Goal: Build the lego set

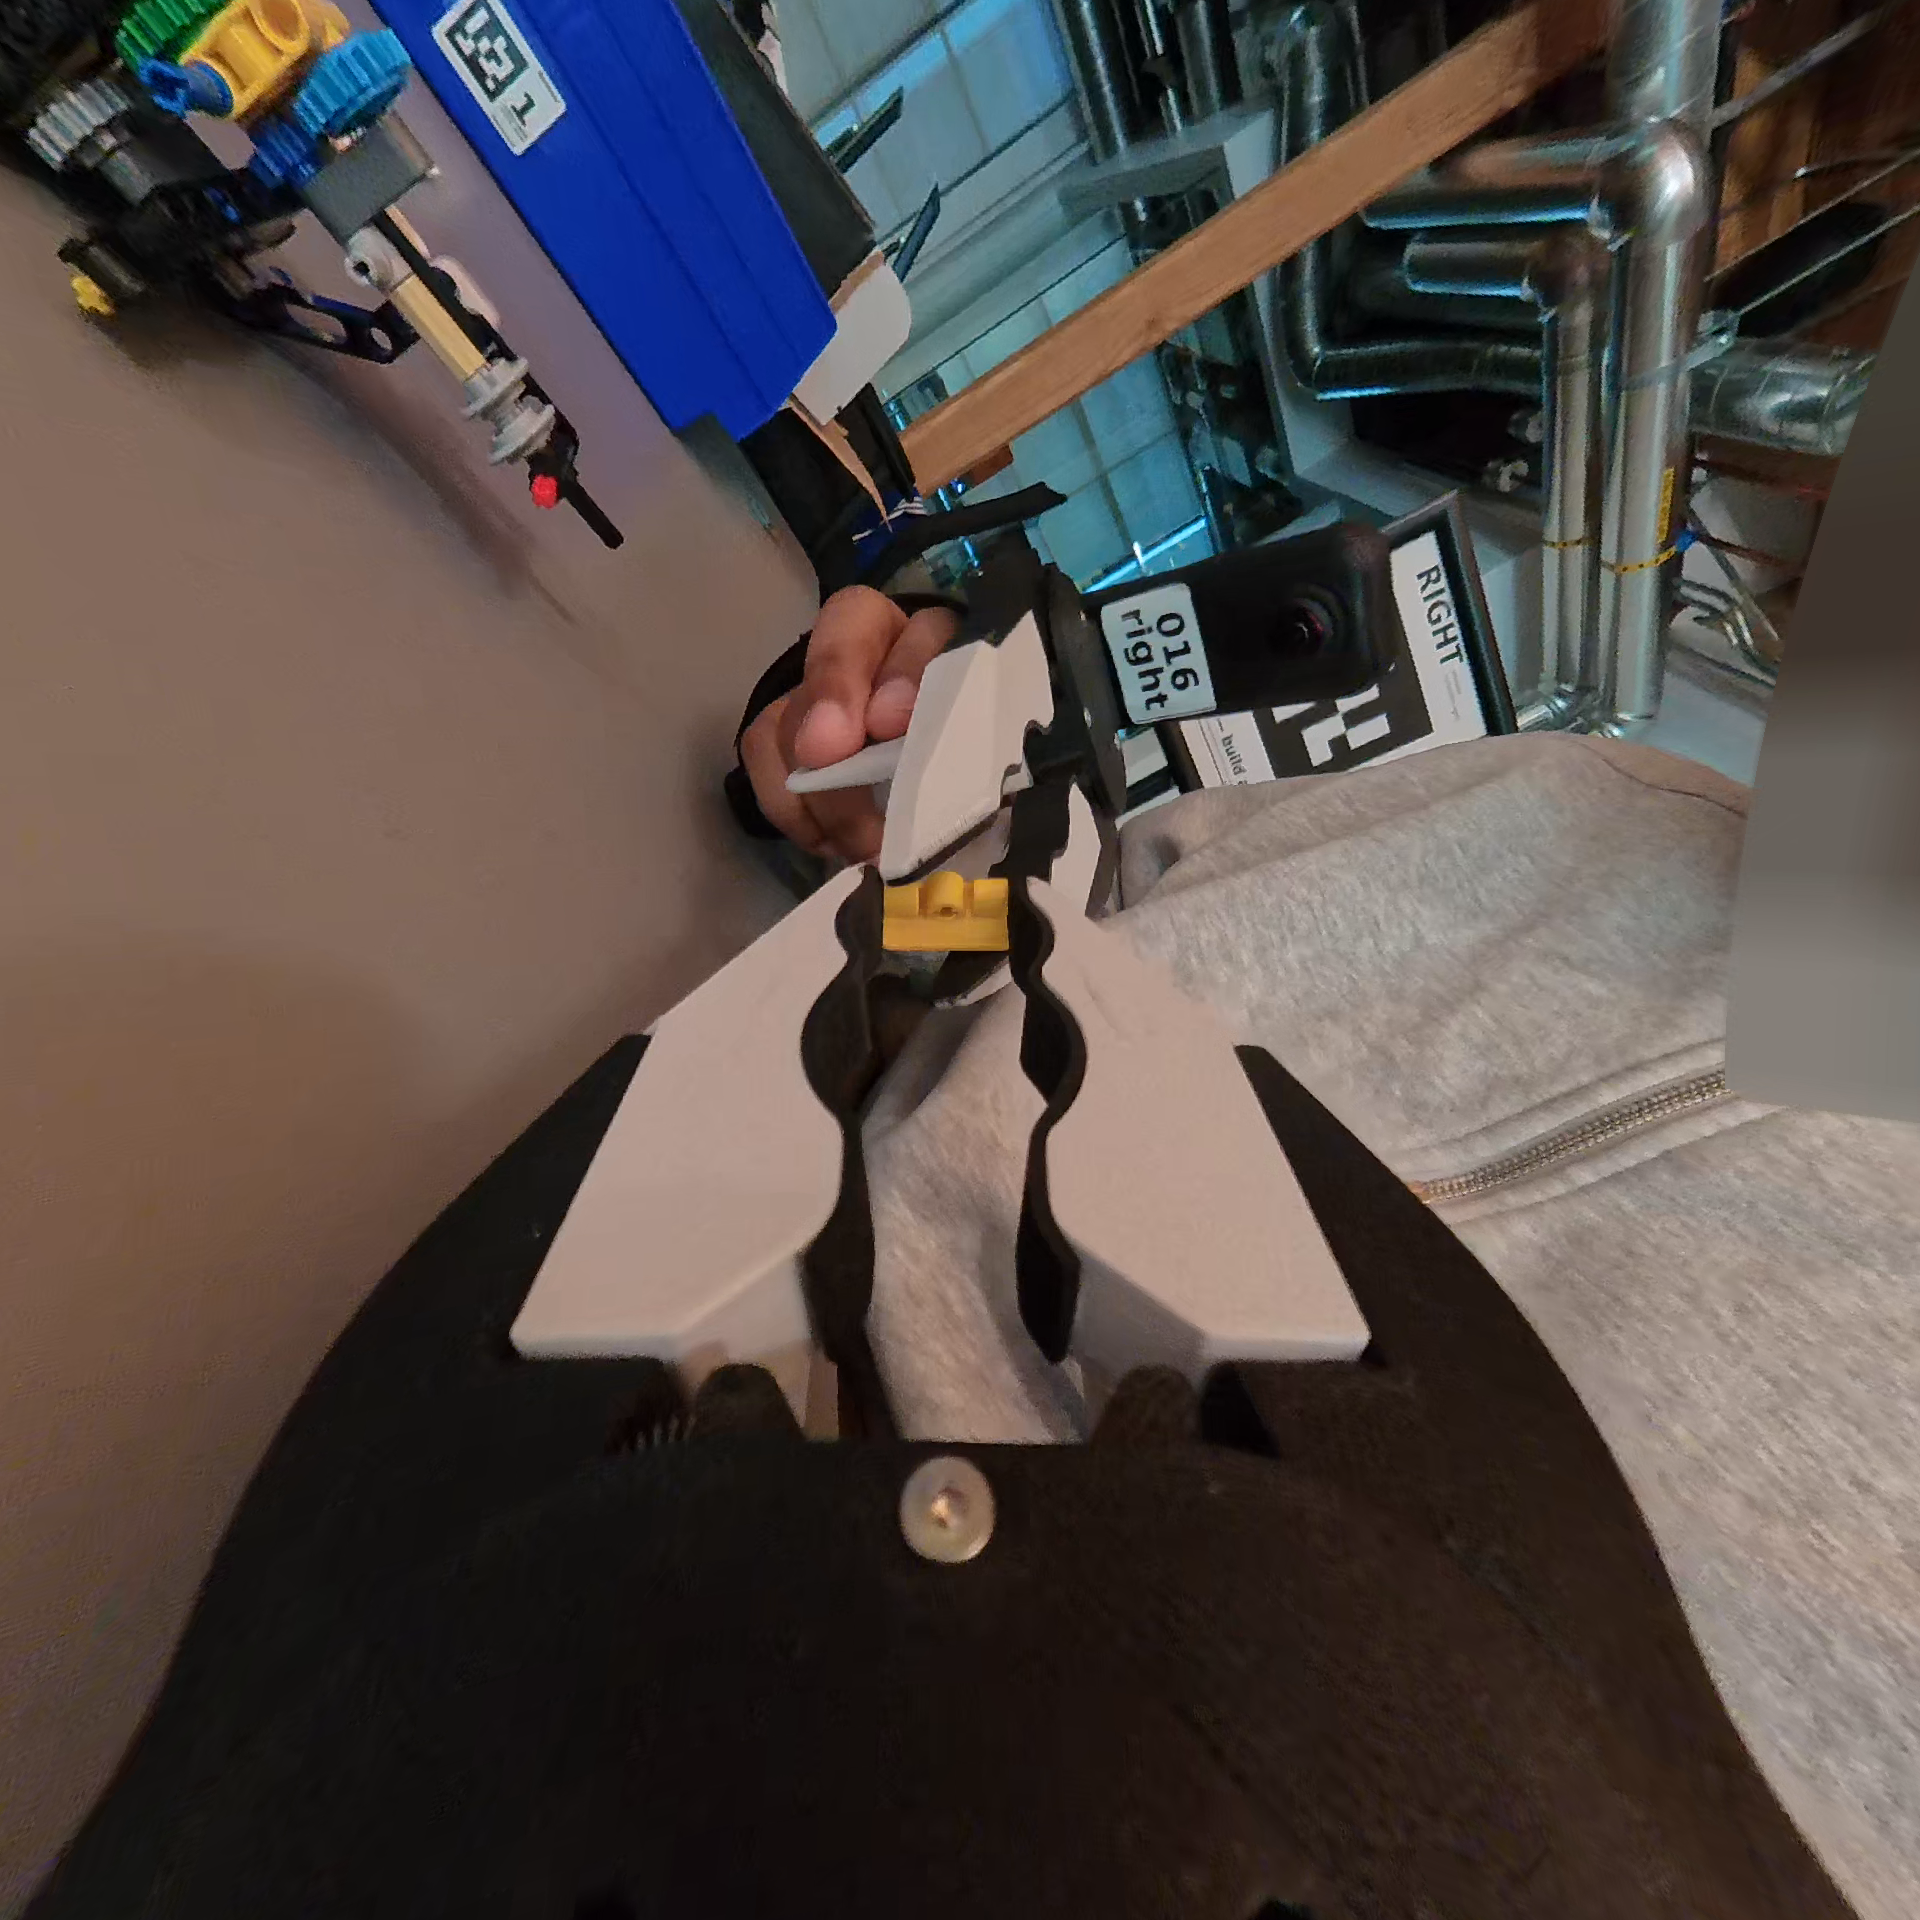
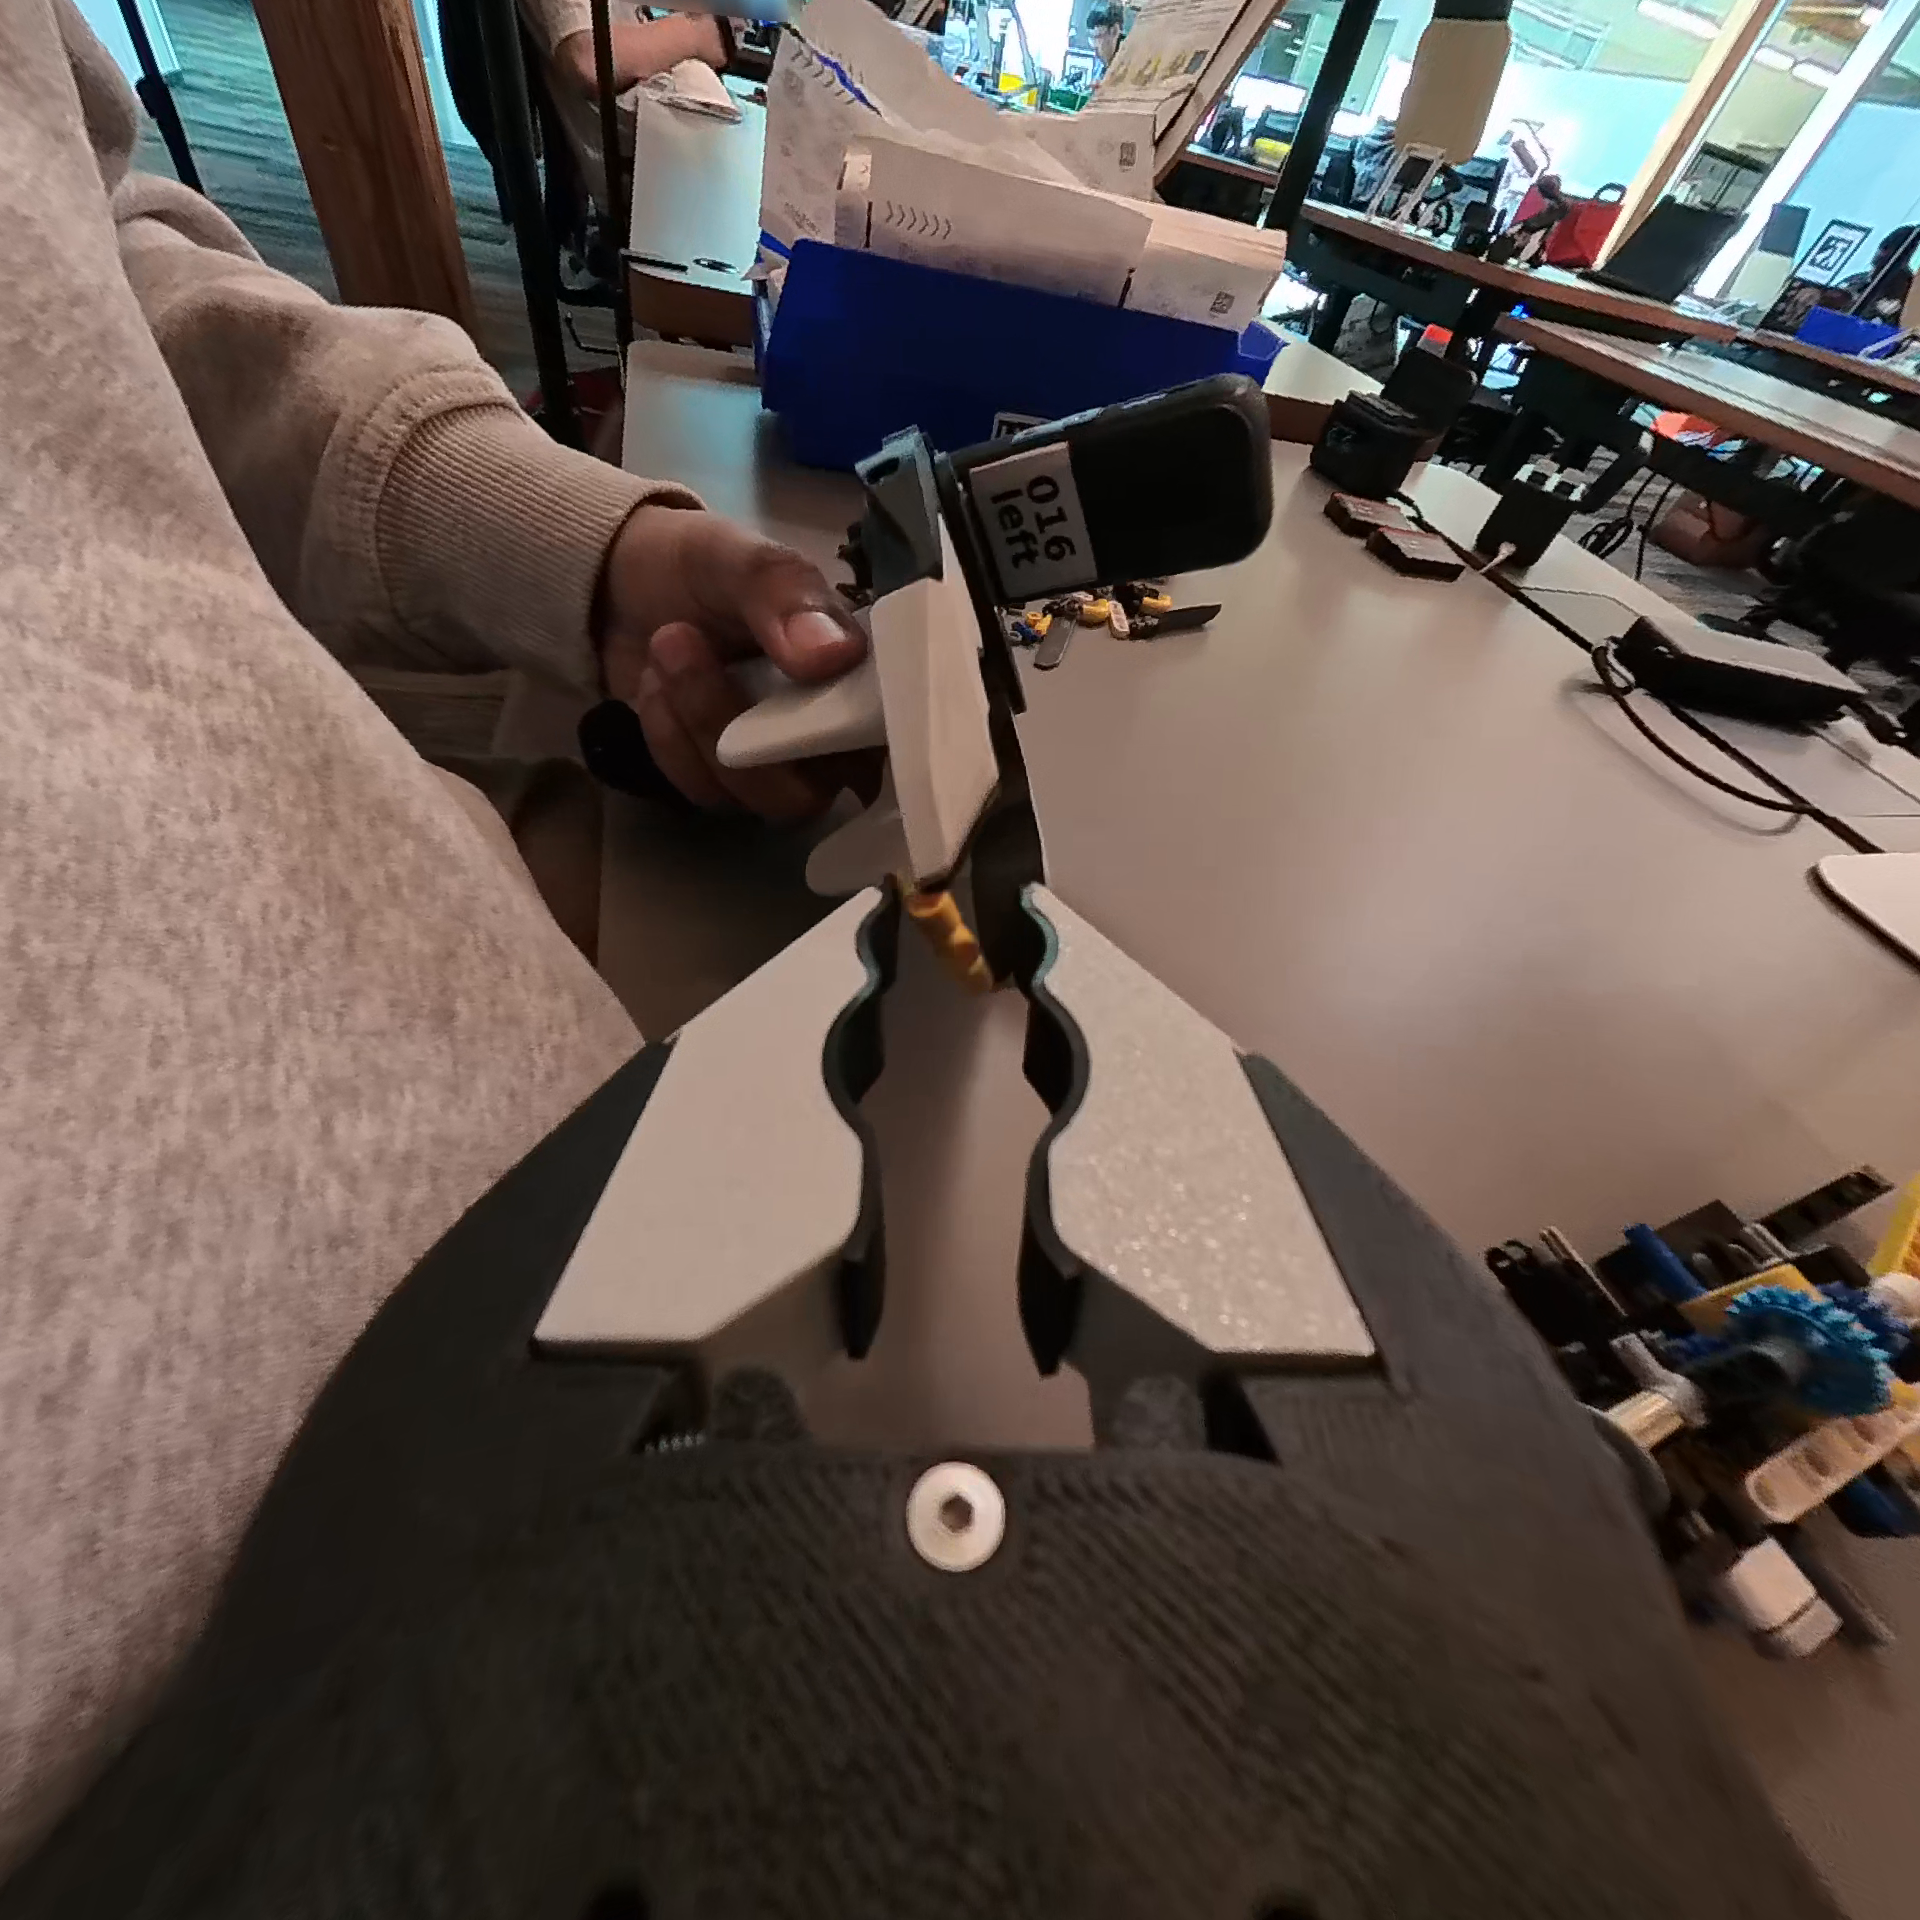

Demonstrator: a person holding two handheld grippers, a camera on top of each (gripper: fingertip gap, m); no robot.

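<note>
A small yellow lego piece (image 1: 943, 914) sits between the tips of my left gripper (image 1: 945, 902), which is shut on it. My right gripper (image 2: 956, 920) meets the left one tip to tip. Its jaws are closed in on the same yellow piece (image 2: 948, 940), which lies slanted across the gap. One white finger (image 1: 940, 769) of the right gripper comes down onto the piece from above. Both grippers are held in the air in front of a person's grey sweatshirt (image 1: 1455, 1039). The partly built lego model (image 1: 260, 156) stands on the table and also shows in the right wrist view (image 2: 1766, 1382).
A blue bin (image 2: 987, 353) with papers stands at the back of the grey table (image 2: 1403, 883). Several loose lego pieces (image 2: 1101, 613) lie in front of it. Black devices and cables (image 2: 1735, 675) lie at the right. The person's hands (image 2: 717, 644) hold the grippers. The tips of both grippers are at nearly the same place. Both grippers' tips are roughly 15 cm from the partly built lego model (image 1: 260, 156).
</note>
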